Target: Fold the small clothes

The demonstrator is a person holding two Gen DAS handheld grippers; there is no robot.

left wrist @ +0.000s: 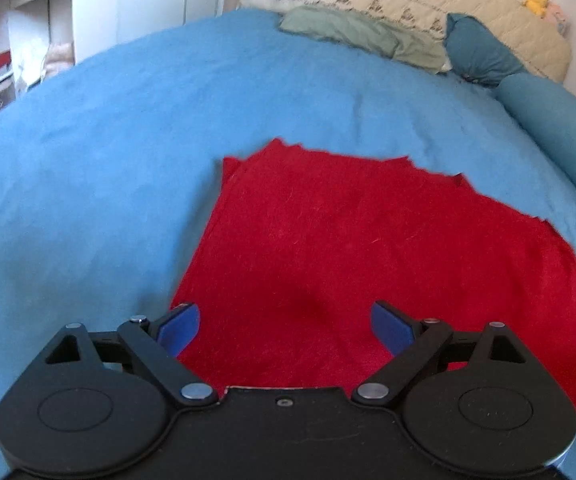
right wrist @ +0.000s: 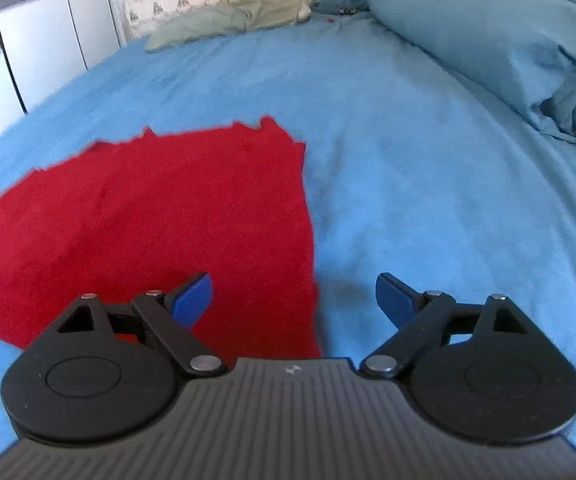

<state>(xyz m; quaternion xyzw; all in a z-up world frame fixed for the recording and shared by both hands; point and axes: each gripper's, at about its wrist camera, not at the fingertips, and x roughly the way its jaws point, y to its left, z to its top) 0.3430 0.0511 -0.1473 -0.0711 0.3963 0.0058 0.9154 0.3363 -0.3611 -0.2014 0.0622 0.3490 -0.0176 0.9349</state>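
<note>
Blue bedsheet (left wrist: 88, 160) covers the whole work surface, with white shelves (left wrist: 4, 52) at the far left and a cream quilted headboard (left wrist: 408, 4) along the far edge. Left wrist view: the left gripper (left wrist: 286, 322) hangs over the near edge of a red cloth (left wrist: 348, 240), its blue fingertips (left wrist: 180, 328) spread wide and holding nothing. The cloth lies flat on the sheet in layers, its far edge jagged. A green pillow (left wrist: 352, 36) and a teal pillow (left wrist: 476, 56) rest far behind it. Right wrist view: the right gripper (right wrist: 294, 300) straddles the cloth's right edge, jaws likewise wide and empty, one fingertip (right wrist: 192, 300) over red cloth (right wrist: 148, 208), the other over bare sheet (right wrist: 428, 160). Light blue pillows (right wrist: 488, 32) lie at the far right.
</note>
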